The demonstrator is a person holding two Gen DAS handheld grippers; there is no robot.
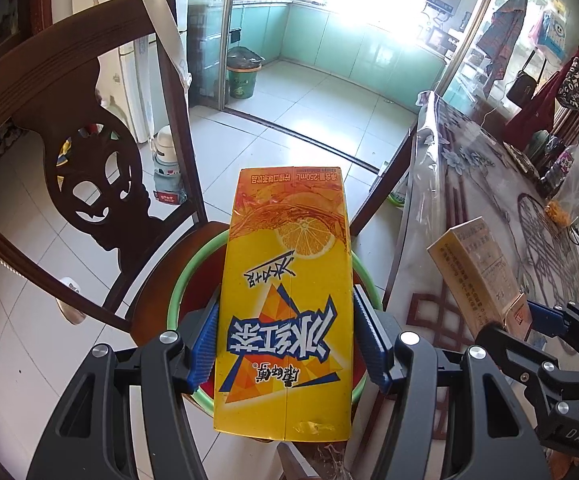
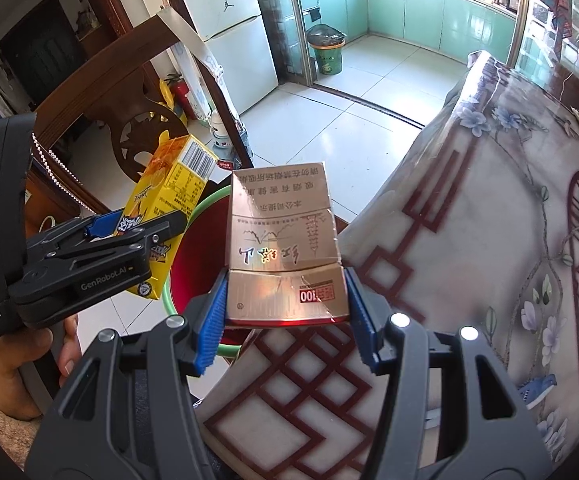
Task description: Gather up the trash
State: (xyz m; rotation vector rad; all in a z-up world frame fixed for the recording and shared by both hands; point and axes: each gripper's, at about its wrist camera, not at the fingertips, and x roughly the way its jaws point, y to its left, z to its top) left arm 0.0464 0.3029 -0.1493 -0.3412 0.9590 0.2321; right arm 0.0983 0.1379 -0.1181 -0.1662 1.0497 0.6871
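Trash here means two empty packs, both held above a green-rimmed basin (image 1: 177,280) with a red inside that sits on the seat of a dark wooden chair (image 1: 49,120). Most of the basin is hidden in the left wrist view by the carton in front of it; only arcs of the rim show at either side. Just to the right stands a table (image 2: 489,240) under a glossy flowered cover, its far end cut off by the edge of the lens.

Larger of the two packs, the yellow tea carton (image 1: 285,300) has its long axis running straight away from the left gripper (image 1: 285,344). Its printed face is turned up and its lettering reads upside down to the camera. The blue pads (image 1: 203,344) press its two long sides, closed onto the carton's width. Its near end is partly in shadow.

Smaller, the gold cigarette box (image 2: 285,248) also points away along the fingers of the right gripper (image 2: 285,316), tilted up a little. Both pads (image 2: 211,320) clamp the lid end. Its fine print is too small to read. It hangs over the basin's edge, beside the table.
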